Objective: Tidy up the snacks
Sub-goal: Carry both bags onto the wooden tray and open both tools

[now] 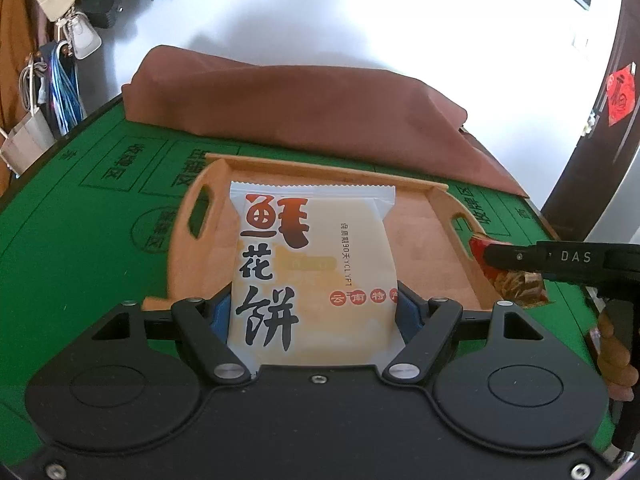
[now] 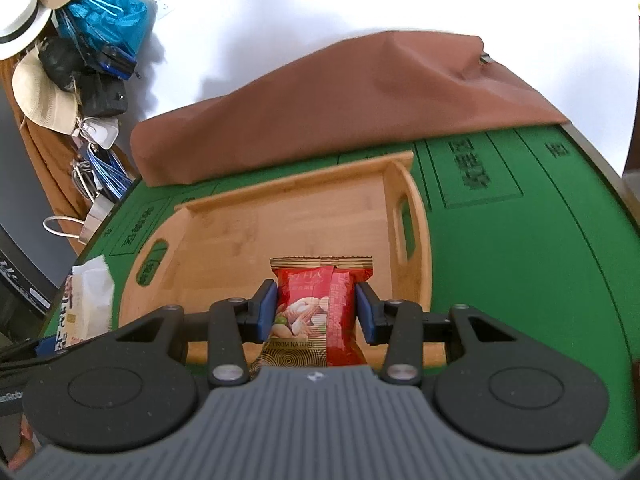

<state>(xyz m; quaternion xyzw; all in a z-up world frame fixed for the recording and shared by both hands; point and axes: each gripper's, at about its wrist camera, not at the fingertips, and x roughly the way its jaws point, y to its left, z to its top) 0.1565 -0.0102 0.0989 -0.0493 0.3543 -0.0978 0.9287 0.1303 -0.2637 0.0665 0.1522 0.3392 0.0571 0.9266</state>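
Note:
My left gripper (image 1: 314, 314) is shut on a white flower-cake packet (image 1: 316, 264) with black and red characters, held over the near edge of a wooden tray (image 1: 424, 236). My right gripper (image 2: 316, 306) is shut on a red nut snack packet (image 2: 320, 304), held above the near right part of the same tray (image 2: 280, 220). In the left wrist view the right gripper (image 1: 496, 258) and its red packet (image 1: 516, 284) show at the tray's right handle. In the right wrist view the white packet (image 2: 86, 300) shows at the left.
The tray sits on a green felt table (image 1: 72, 248) with printed markings. A brown cloth heap (image 1: 304, 108) lies behind the tray, also seen in the right wrist view (image 2: 340, 108). Hats and bags (image 2: 76, 52) hang at the far left by a white wall.

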